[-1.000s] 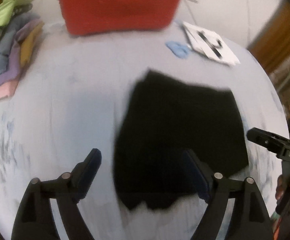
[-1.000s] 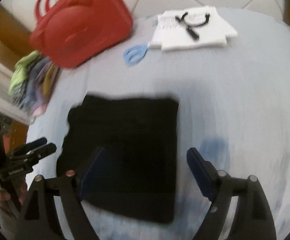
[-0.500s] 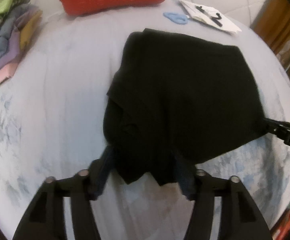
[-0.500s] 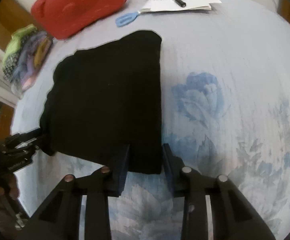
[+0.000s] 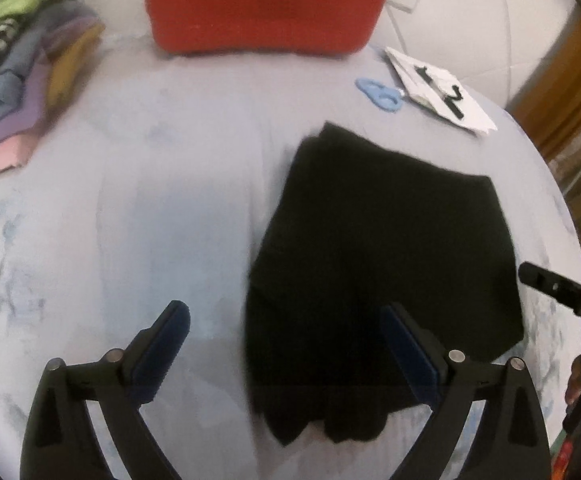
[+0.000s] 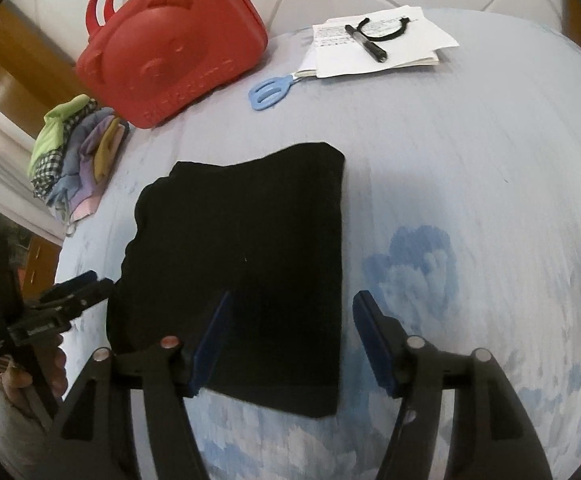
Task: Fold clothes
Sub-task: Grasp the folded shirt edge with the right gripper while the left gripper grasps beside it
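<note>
A black folded garment [image 5: 382, 264] lies flat on the pale blue flowered table cloth [image 5: 150, 208]; it also shows in the right wrist view [image 6: 246, 264]. My left gripper [image 5: 286, 316] is open and empty, above the garment's near left edge. My right gripper [image 6: 290, 308] is open and empty, above the garment's near right corner. The left gripper also shows at the left edge of the right wrist view [image 6: 78, 284], beside the garment. The right gripper's tip shows at the right edge of the left wrist view [image 5: 530, 272].
A red bear-shaped case [image 6: 170, 52] stands at the back. A stack of folded coloured clothes [image 6: 78, 148] lies at the back left. Blue scissors [image 6: 268, 90] and papers [image 6: 378, 44] with a black marker lie at the back right.
Both grippers were shut on the garment's near edge half a second ago. They have let go, opened and pulled back. The garment now lies flat.
</note>
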